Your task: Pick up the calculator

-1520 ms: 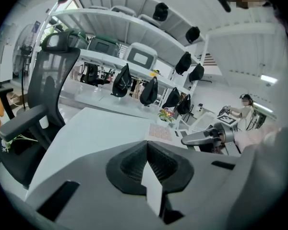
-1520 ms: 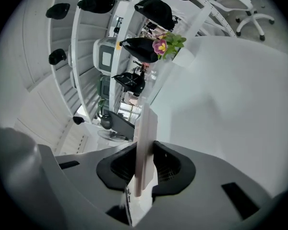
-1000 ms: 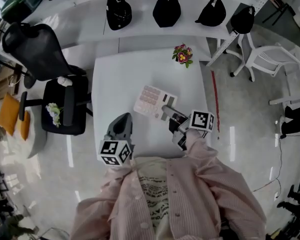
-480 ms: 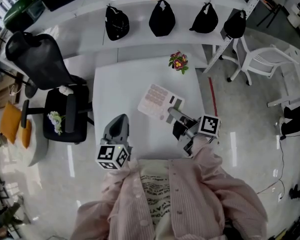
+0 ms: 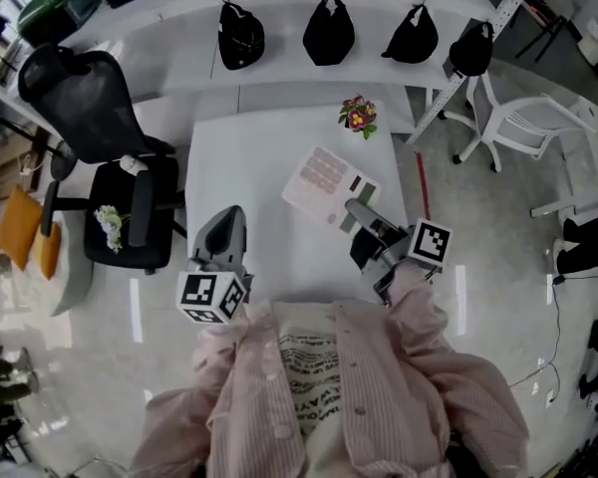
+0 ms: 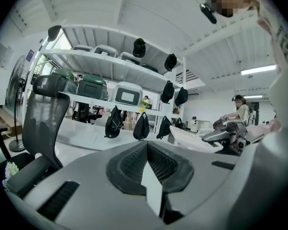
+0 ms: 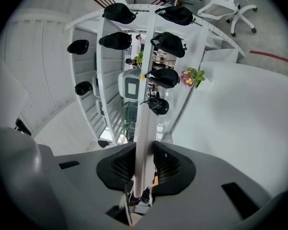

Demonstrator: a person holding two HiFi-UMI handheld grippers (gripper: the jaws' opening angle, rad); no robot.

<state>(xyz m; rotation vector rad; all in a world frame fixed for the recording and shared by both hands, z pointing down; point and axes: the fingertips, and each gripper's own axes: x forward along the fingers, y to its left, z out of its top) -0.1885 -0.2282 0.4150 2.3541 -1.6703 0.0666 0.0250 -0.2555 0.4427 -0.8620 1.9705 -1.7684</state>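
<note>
The calculator (image 5: 328,184) is a white slab with pale pink keys, tilted above the white table (image 5: 244,162). My right gripper (image 5: 360,213) is shut on its near right end. In the right gripper view the calculator (image 7: 145,123) stands edge-on, and the pads of the right gripper (image 7: 144,163) press on both of its faces. My left gripper (image 5: 229,214) hangs over the table's near left part, shut with nothing in it. The left gripper (image 6: 146,159) looks level across the table, and its view shows the calculator (image 6: 189,140) raised at the right.
A small pot of flowers (image 5: 359,114) stands at the table's far right corner. A black office chair (image 5: 90,108) is left of the table. Several black bags (image 5: 329,30) hang along a white shelf behind it. A white chair (image 5: 538,122) stands on the floor to the right.
Both grippers have risen. The calculator has come up off the table in the right gripper and shifted a little right and away in the head view.
</note>
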